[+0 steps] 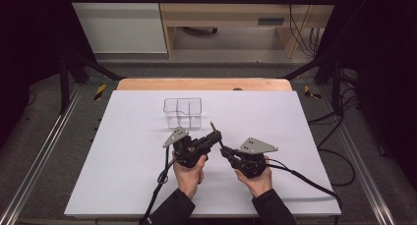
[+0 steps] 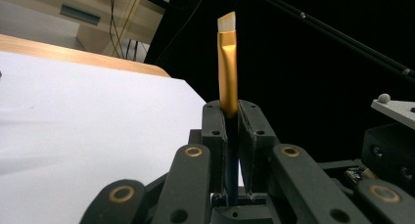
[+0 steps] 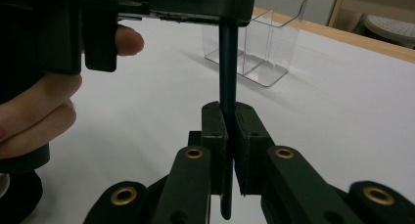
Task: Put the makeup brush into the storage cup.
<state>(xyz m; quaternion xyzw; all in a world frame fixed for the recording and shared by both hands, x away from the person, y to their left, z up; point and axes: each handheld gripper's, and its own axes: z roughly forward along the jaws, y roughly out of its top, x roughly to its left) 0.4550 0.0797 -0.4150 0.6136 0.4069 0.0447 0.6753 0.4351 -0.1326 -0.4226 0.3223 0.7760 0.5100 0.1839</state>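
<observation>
A slim brush with a gold ferrule, pale bristles and a dark handle runs between both grippers near the middle of the table. My left gripper is shut on the brush just below the ferrule, and the bristle end sticks out past its jaws toward the far side. My right gripper is shut on the handle's lower part, tip to tip with the left gripper. In the high view the right gripper sits just right of the left one.
A clear plastic organizer with compartments stands upright on the white table sheet, just beyond the grippers. It also stands behind the handle as the organizer in the right gripper view. A wooden table edge runs along the back.
</observation>
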